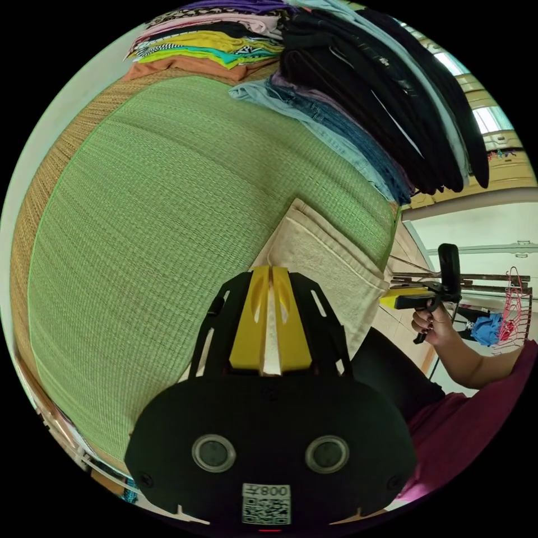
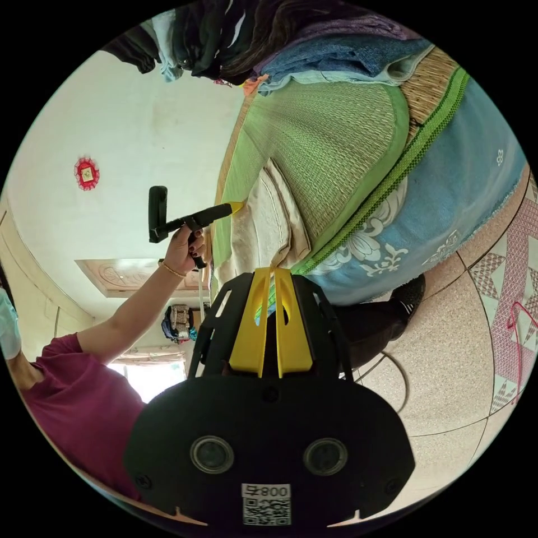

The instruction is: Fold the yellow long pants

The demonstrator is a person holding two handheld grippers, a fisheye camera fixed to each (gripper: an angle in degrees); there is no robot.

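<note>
folded pale yellow pants (image 1: 330,263) lying flat at the near edge of the green mat (image 1: 168,224), by the corner where the mat ends; left gripper (image 1: 271,274) down on the pants with its yellow jaws nearly together and a strip of the cloth caught between them; right gripper (image 2: 273,276) at the other end of the pants, right at the mat's green border, jaws close together too, maybe nipping the hem, but hard to tell from here; seen from the left gripper view, right gripper (image 1: 386,301) poking at the pants' far corner, held in a hand (image 1: 434,328); lots of open mat past the pants, out to the pile of folded clothes (image 1: 347,84) along the far edge; blue flowered sheet (image 2: 448,196) hanging under the mat's border; bare tiled floor (image 2: 448,364) beside the bed.
</note>
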